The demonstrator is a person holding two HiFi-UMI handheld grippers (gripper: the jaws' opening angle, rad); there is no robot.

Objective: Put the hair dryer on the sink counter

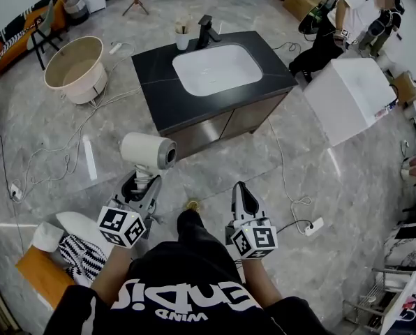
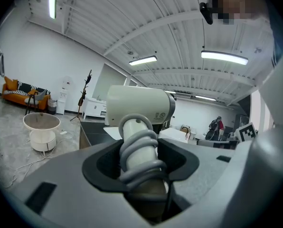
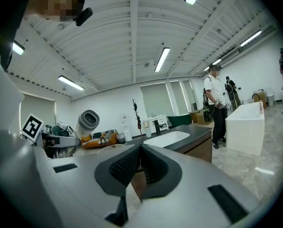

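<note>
A white hair dryer stands upright in my left gripper, which is shut on its handle with the grey cord wound round it. Its barrel points toward the sink counter, a black top with a white basin a short way ahead. My right gripper hangs beside the left one, jaws shut with nothing between them. The right gripper view shows the hair dryer at its left and the counter ahead.
A black tap and a cup stand at the counter's back edge. A round white tub sits at the left, a white box at the right. A person crouches at the back right. Cables run over the floor.
</note>
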